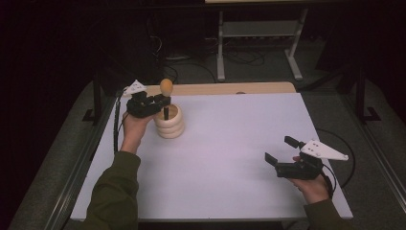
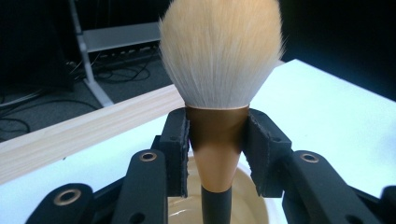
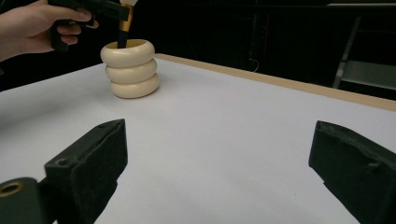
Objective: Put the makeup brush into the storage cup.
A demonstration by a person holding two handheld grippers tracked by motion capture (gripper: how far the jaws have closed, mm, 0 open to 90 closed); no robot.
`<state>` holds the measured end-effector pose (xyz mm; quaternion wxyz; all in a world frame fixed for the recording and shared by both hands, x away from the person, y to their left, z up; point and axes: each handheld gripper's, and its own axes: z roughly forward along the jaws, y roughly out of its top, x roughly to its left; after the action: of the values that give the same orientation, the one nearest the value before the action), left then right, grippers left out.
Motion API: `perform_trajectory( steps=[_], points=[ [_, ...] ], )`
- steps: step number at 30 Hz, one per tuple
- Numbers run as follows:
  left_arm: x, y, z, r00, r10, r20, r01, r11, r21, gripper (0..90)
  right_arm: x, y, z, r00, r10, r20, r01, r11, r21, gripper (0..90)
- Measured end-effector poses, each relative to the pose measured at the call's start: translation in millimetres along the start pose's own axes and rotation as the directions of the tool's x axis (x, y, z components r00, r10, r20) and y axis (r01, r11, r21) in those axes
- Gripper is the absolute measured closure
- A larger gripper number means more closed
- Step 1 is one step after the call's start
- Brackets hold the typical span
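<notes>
A cream ribbed holder made of three stacked rings stands at the table's back left. A makeup brush stands upright in it, bristles up, black handle down inside. My left gripper is shut on the brush's copper ferrule, just under the pale bristles, above the holder's rim. My right gripper rests open near the table's front right, with nothing between its jaws. The right gripper view shows the holder far off with the left gripper on the brush.
The white table top has a wooden strip along its far edge. Behind the table stand a metal frame and cables on a dark floor.
</notes>
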<state>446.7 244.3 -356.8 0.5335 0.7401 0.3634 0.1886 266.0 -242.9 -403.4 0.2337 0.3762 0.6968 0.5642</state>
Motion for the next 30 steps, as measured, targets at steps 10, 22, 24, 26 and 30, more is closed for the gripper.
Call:
perform_trajectory(
  steps=[10,22,24,26,30],
  points=[
    [-2.0,-1.7,4.9,0.999,0.014,-0.042,-0.012,0.9992,0.037,14.8,0.2,0.2,0.2,1.0,-0.001,-0.001,0.001,1.0,-0.004,3.8],
    [-8.3,1.2,-2.4,0.9996,0.029,-0.005,-0.028,0.9984,0.048,3.3,0.3,0.8,0.6,1.0,-0.005,0.0,0.005,1.0,-0.01,3.8],
    [-11.3,0.8,-3.1,0.9994,0.035,0.004,-0.035,0.998,0.053,2.9,0.0,0.6,1.0,1.0,-0.006,0.0,0.006,1.0,-0.009,3.8],
    [-13.9,0.7,-5.2,0.9988,0.05,0.002,-0.05,0.9969,0.061,2.9,0.1,0.3,1.0,1.0,-0.004,-0.002,0.004,1.0,-0.008,3.8],
    [-18.3,-0.1,-8.9,0.9985,0.054,0.009,-0.054,0.9971,0.054,2.9,-0.9,1.1,1.1,1.0,-0.003,-0.008,0.003,1.0,-0.016,3.8]
  ],
)
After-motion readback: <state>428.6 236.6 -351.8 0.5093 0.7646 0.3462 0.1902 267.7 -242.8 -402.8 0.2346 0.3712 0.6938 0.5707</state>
